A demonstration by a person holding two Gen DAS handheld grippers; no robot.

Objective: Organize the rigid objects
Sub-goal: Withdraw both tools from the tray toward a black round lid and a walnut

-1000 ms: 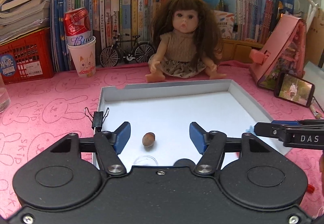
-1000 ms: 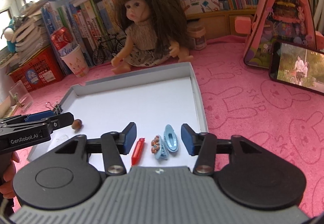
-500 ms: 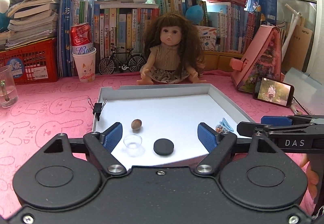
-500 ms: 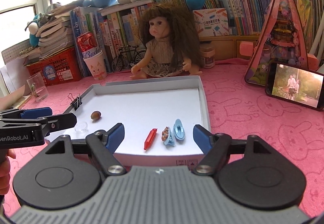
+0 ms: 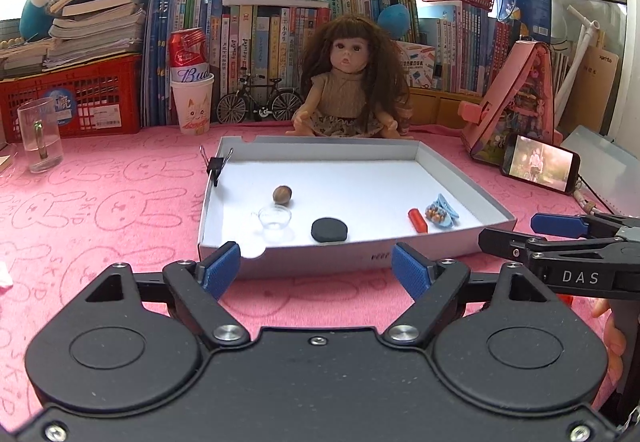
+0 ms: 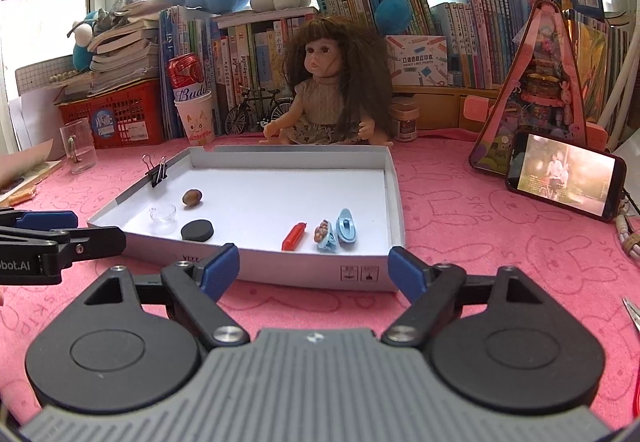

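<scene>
A white shallow box (image 5: 496, 216) (image 6: 394, 202) lies on the pink cloth. Inside it are a brown nut (image 5: 282, 195) (image 6: 192, 197), a small clear dish (image 5: 275, 217) (image 6: 163, 215), a black disc (image 5: 329, 229) (image 6: 197, 231), a red stick (image 5: 417, 219) (image 6: 294, 236) and blue hair clips (image 5: 442, 212) (image 6: 340, 232). A black binder clip (image 5: 215, 167) (image 6: 157, 171) grips the box's left wall. My left gripper (image 5: 318, 270) is open and empty in front of the box. My right gripper (image 6: 314, 268) is open and empty, also in front of the box.
A doll (image 5: 352, 82) sits behind the box before a row of books. A paper cup with a red can (image 5: 192, 98), a glass mug (image 5: 40, 138), a red crate (image 5: 80, 98), a pink toy house (image 5: 516, 98) and a phone (image 5: 538, 164) stand around.
Both grippers have pulled back and up from over the box to in front of it. Both have opened wider. The objects in the box have not moved.
</scene>
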